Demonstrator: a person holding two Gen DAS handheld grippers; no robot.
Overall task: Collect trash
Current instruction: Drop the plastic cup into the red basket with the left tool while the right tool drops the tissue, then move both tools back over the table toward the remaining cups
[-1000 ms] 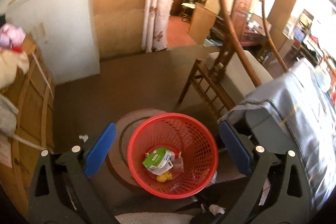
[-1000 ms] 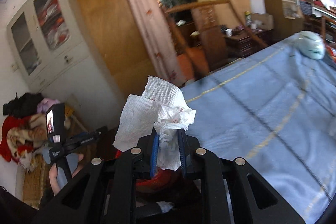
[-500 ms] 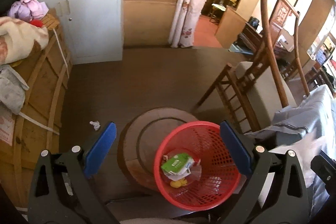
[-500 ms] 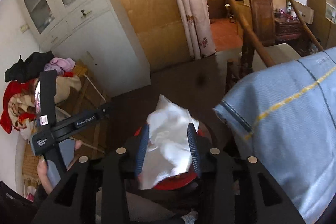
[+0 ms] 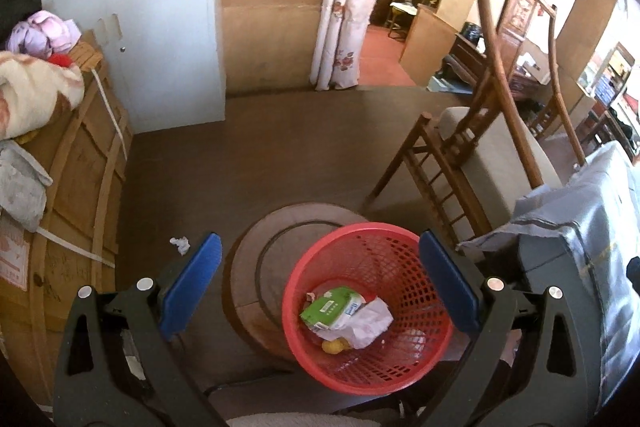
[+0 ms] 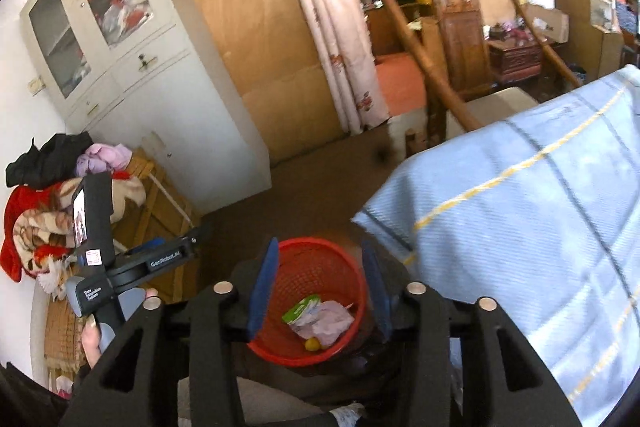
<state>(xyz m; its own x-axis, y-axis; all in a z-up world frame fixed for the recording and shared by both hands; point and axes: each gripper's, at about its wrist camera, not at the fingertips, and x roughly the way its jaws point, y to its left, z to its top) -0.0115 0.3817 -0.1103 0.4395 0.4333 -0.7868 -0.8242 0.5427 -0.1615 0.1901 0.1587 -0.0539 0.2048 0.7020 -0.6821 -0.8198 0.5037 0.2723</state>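
Note:
A red mesh trash basket stands on the brown floor; it also shows in the right wrist view. Inside lie a white crumpled tissue, a green and white packet and a small yellow piece. My right gripper is open and empty, right above the basket. My left gripper is open and empty, above the basket's left side. A small crumpled white scrap lies on the floor left of the basket.
A round wooden board lies under the basket. A wooden chair stands to the right, beside a table with a blue cloth. A wooden crate piled with blankets is at the left. A white cabinet stands behind.
My right gripper moved from the table to above the basket, opened and let go of the tissue, which now lies in the basket. My left gripper stayed open.

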